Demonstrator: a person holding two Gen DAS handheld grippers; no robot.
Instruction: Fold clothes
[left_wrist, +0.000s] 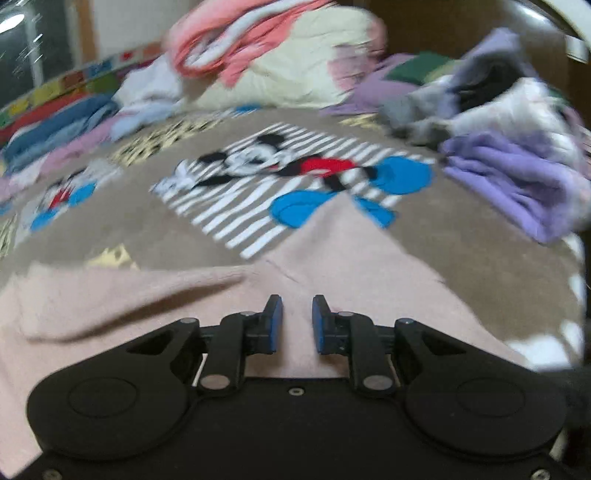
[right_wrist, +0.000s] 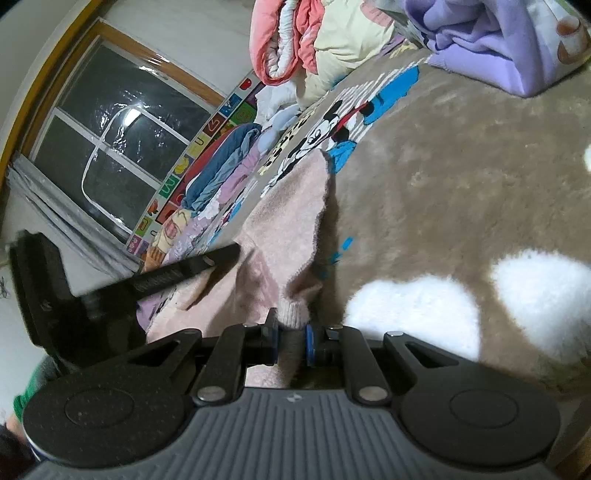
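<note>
On the bed blanket (right_wrist: 443, 166), right gripper (right_wrist: 291, 332) is pinching pink garment (right_wrist: 288, 229) cuff, fabric trailing fwd-left; left gripper (left_wrist: 297, 321) is hovering narrowly apart, empty, over it.

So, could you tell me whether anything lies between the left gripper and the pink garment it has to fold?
Nothing visible does. The left gripper hovers open directly over the pink garment, with only bare fabric ahead. The right gripper is shut on a ribbed edge of it.

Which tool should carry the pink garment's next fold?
Right. The right tool is already shut on the pink garment at its cuff; the left tool hovers open above it.
</note>
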